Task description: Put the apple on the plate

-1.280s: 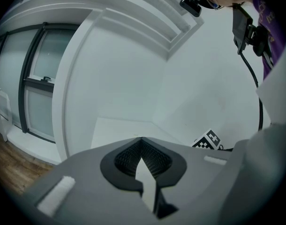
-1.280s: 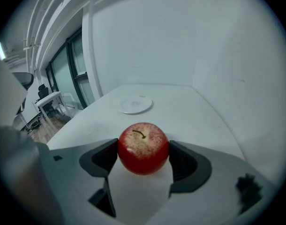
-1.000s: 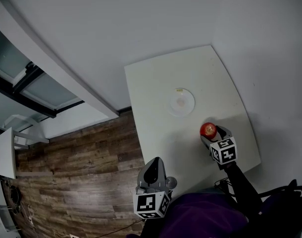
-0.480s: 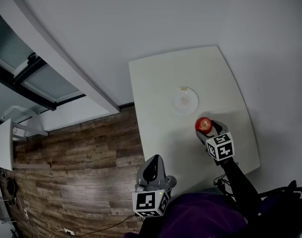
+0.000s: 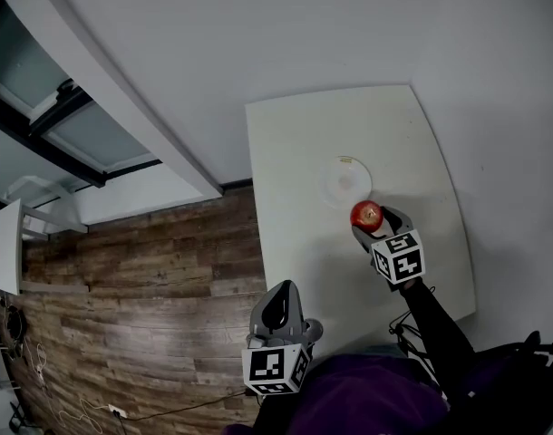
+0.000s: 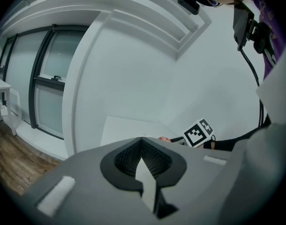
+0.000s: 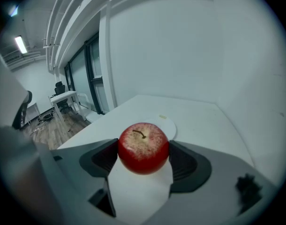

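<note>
A red apple [image 7: 143, 147] [image 5: 366, 214] sits between the jaws of my right gripper [image 7: 144, 154] [image 5: 368, 221], which is shut on it and holds it above the white table [image 5: 295, 152]. The white plate [image 5: 345, 181] [image 7: 165, 124] lies just beyond the apple, its near edge almost under it. My left gripper [image 5: 278, 311] [image 6: 142, 162] hangs off the table's near left corner over the wooden floor, with its jaws shut and nothing between them.
The table stands in a corner of white walls [image 5: 258, 34]. Wooden floor [image 5: 131, 288] lies to the left, with a window [image 5: 77, 134] and a white desk [image 5: 4, 252] further left. The person's purple sleeve [image 5: 367, 406] fills the bottom.
My right gripper has carried the apple up and to the left, from the table's right side to the plate's near edge. The left gripper has stayed put.
</note>
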{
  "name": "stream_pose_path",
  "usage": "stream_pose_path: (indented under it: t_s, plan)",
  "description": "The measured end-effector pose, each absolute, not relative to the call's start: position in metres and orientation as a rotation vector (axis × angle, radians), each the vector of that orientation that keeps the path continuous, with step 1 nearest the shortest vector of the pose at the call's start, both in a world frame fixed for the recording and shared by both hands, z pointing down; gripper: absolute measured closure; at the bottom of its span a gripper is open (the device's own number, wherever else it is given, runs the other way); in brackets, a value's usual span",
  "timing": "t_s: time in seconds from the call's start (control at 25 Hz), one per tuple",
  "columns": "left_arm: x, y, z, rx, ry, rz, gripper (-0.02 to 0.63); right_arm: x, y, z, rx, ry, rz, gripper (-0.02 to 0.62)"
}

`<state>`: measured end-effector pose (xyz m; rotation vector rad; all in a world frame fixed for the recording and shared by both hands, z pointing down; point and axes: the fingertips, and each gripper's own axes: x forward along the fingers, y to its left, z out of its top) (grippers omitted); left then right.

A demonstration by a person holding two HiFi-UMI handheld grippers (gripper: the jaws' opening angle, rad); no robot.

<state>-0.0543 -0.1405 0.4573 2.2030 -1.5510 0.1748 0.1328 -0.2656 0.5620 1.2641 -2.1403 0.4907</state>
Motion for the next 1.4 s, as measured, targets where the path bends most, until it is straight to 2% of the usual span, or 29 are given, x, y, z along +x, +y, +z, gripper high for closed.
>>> stream_pose_path:
  t_s: [1.4]
  plan:
    - [-0.062,-0.140,0.470,2.140,-1.573,0.227,0.598,0.097,-0.351,0.574,1.173,-2.179,0.377,0.235]
